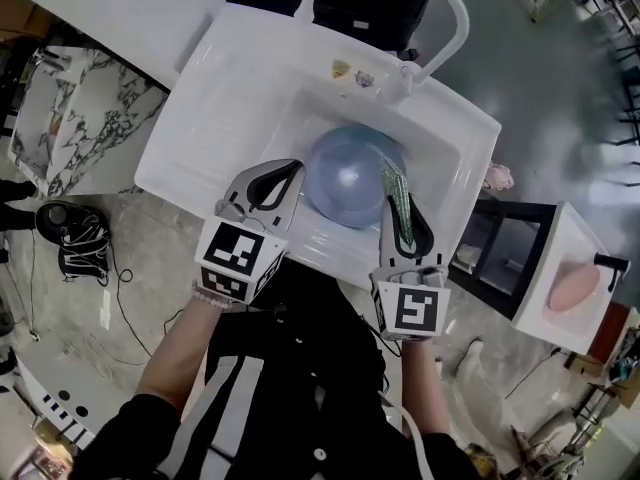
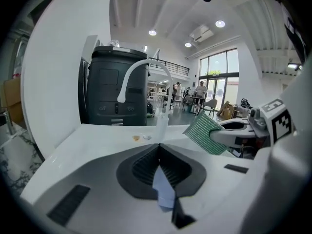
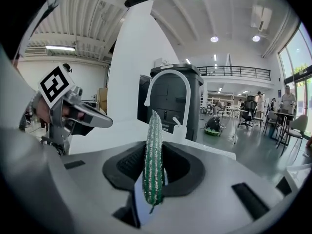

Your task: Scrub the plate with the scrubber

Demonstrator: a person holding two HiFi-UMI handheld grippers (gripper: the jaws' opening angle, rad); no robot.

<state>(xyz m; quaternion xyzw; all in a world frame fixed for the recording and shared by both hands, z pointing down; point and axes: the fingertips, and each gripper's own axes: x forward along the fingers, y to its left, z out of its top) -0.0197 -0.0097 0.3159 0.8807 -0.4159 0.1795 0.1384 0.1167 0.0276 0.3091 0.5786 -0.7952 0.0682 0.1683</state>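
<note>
Clamping the scrubber (image 3: 153, 160) upright, right gripper (image 1: 397, 206) above the plate (image 1: 345, 183), left gripper (image 1: 292, 171) pinched closed, empty, beside its rim

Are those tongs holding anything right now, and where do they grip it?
The right tongs pinch the green scrubber by one end; the left tongs are shut on nothing.
</note>
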